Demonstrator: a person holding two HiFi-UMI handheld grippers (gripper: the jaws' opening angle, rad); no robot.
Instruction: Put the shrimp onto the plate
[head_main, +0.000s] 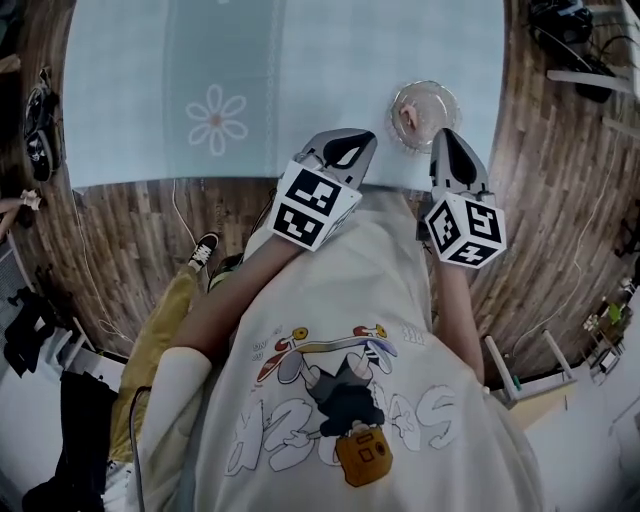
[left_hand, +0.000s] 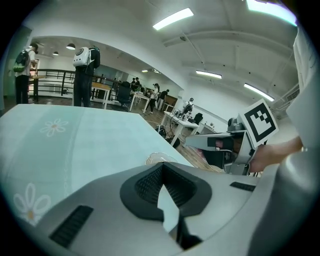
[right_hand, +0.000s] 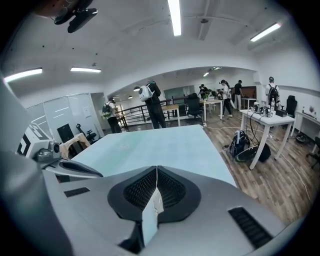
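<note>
A clear glass plate (head_main: 437, 100) sits near the table's front right edge, and a pale pink shrimp (head_main: 408, 119) lies in it. My left gripper (head_main: 343, 152) hovers over the table edge, just left of the plate, jaws shut and empty. My right gripper (head_main: 453, 154) hangs right in front of the plate, also shut with nothing in it. In the left gripper view the shut left gripper (left_hand: 163, 186) fills the bottom, the plate's rim (left_hand: 159, 157) peeks above it, and the right gripper (left_hand: 226, 146) shows beyond. The right gripper view shows the right gripper (right_hand: 156, 191) closed on nothing.
The table wears a light blue cloth (head_main: 280, 70) with a white flower print (head_main: 216, 119). Wooden floor surrounds it, with cables and gear (head_main: 40, 125) at the left. Standing people (right_hand: 152, 104), desks (right_hand: 265, 120) and a backpack (right_hand: 241, 142) lie beyond the table.
</note>
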